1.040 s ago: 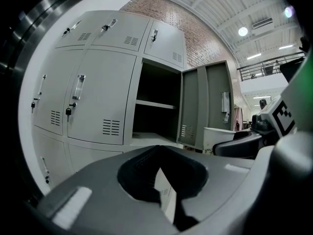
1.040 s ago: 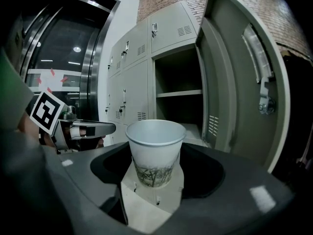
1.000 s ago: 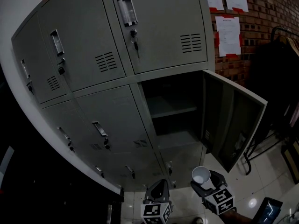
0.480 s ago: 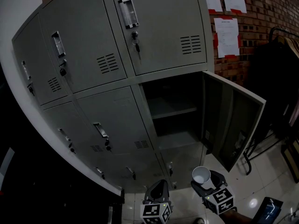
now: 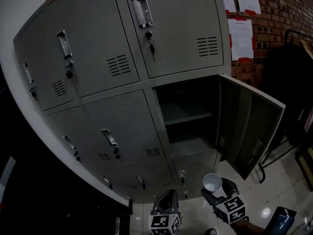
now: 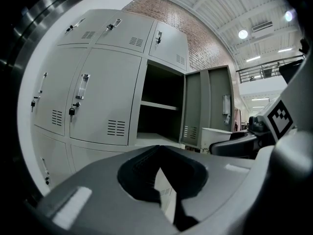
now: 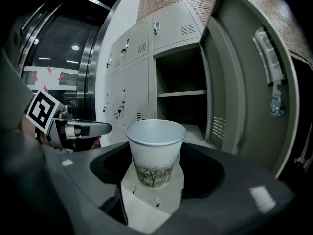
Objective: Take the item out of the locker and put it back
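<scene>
Paper cup: white, tapered, rolled rim, 1 greenish printed band near its base. It stands upright, clamped between the jaws of the right gripper, outside the open locker compartment. Left gripper: jaws together, nothing between.

wall: red brick — papers pinned | floor: glossy pale tiles | rack: dark clothes | ceiling: round lamps lit
</scene>
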Action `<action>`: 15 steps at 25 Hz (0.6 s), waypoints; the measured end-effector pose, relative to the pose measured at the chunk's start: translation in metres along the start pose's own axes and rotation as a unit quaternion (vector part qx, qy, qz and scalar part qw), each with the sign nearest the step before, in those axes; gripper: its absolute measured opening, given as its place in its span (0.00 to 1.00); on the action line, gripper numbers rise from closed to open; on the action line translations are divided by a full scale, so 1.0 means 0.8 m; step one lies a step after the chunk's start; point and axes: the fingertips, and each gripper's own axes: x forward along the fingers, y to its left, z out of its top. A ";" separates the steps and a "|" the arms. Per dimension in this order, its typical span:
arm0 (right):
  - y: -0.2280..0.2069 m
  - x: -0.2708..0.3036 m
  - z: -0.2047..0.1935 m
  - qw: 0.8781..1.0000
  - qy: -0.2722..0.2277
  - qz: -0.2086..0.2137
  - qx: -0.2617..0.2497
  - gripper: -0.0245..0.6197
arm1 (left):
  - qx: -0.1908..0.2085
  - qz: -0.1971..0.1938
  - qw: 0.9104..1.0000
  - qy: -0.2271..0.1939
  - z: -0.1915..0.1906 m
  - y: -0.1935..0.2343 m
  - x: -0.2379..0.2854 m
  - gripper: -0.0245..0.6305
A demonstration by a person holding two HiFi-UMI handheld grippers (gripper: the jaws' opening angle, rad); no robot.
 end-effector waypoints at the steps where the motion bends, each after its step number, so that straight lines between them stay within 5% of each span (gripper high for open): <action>1: 0.001 0.004 0.001 1.000 0.000 -0.002 0.001 0.50 | 0.001 -0.002 1.000 -0.002 0.000 0.003 0.001 0.04; 15: 0.008 0.066 0.010 1.000 0.003 -0.026 0.000 0.50 | 0.000 -0.032 0.999 0.006 -0.009 0.049 0.019 0.04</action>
